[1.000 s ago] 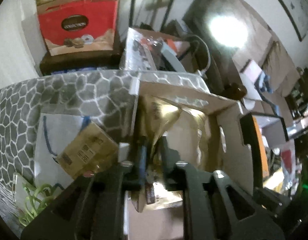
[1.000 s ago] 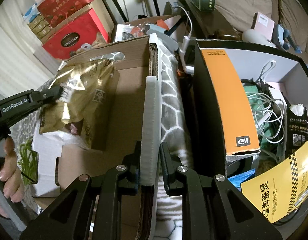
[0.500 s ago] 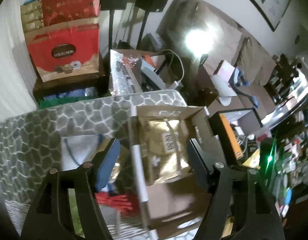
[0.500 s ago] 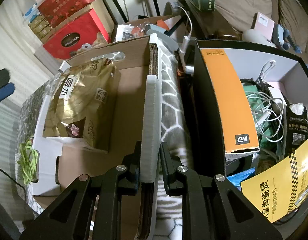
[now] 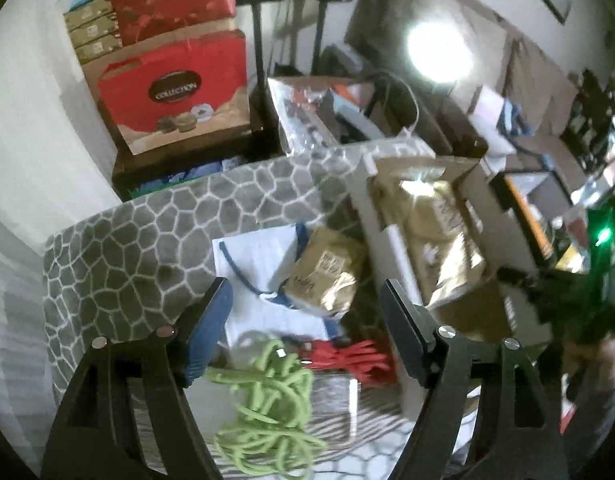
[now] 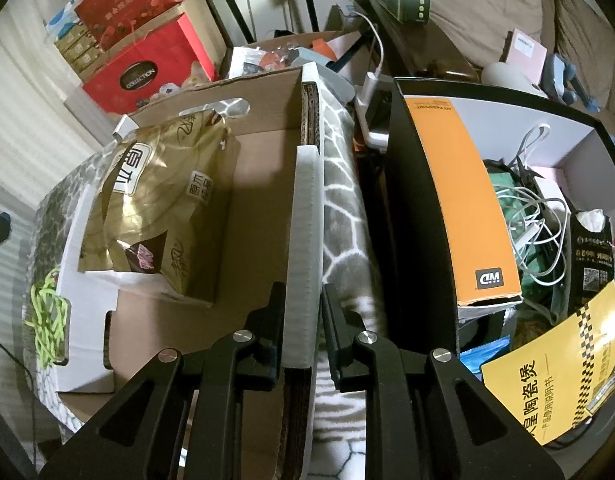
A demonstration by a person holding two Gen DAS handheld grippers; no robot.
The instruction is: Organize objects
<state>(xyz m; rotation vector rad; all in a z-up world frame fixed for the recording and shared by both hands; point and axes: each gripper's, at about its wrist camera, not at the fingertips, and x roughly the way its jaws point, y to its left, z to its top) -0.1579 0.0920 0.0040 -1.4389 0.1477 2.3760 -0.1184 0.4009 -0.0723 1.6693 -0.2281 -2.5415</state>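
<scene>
A large gold foil bag [image 6: 155, 196] lies inside the open cardboard box [image 6: 251, 168] on the grey stone-patterned cover; the bag also shows in the left wrist view [image 5: 439, 232]. My right gripper [image 6: 303, 320] is shut on the box's white-edged right wall [image 6: 307, 216]. My left gripper [image 5: 303, 300] is open and empty, held above a smaller gold packet [image 5: 327, 272], a white paper bag [image 5: 263, 264], a green cord [image 5: 267, 408] and a red cord [image 5: 347, 360].
Red gift boxes [image 5: 175, 88] are stacked on a dark shelf at the back left. A black bin [image 6: 419, 184] right of the cardboard box holds an orange box [image 6: 463, 200], white cables and a yellow leaflet [image 6: 555, 372].
My left gripper let go of the large gold bag, opened, and pulled back up and to the left. The bag now lies in the box. The right gripper has not moved.
</scene>
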